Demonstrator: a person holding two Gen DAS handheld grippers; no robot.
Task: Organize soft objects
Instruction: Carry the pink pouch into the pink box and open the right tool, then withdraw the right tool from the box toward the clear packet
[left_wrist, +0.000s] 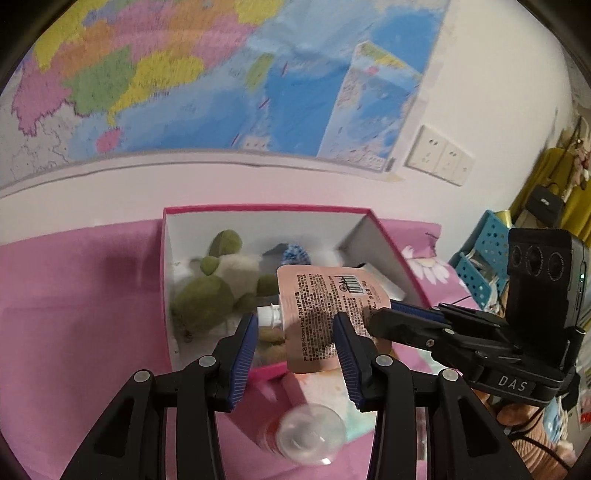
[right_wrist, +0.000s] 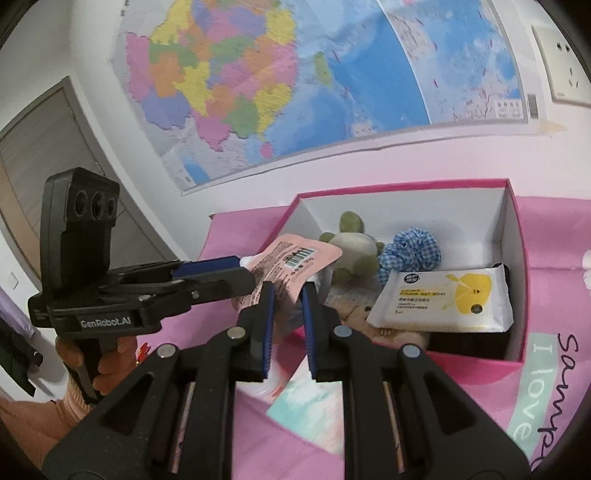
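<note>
Right wrist view — pink pouch (right_wrist: 291, 260) clamped by both hand-held grippers, over box (right_wrist: 517, 229)

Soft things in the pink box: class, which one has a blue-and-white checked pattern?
The checked fabric toy, lying between the green and cream turtle plush and the white and yellow wipes pack; neither of those is checked.

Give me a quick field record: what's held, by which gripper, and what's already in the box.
held: pink pouch, over the box's near edge
left gripper: closed on the pouch by its white cap
right gripper: closed on the pouch's corner
box: open, on pink cloth
in box: green plush turtle, blue checked item, wipes pack
</note>
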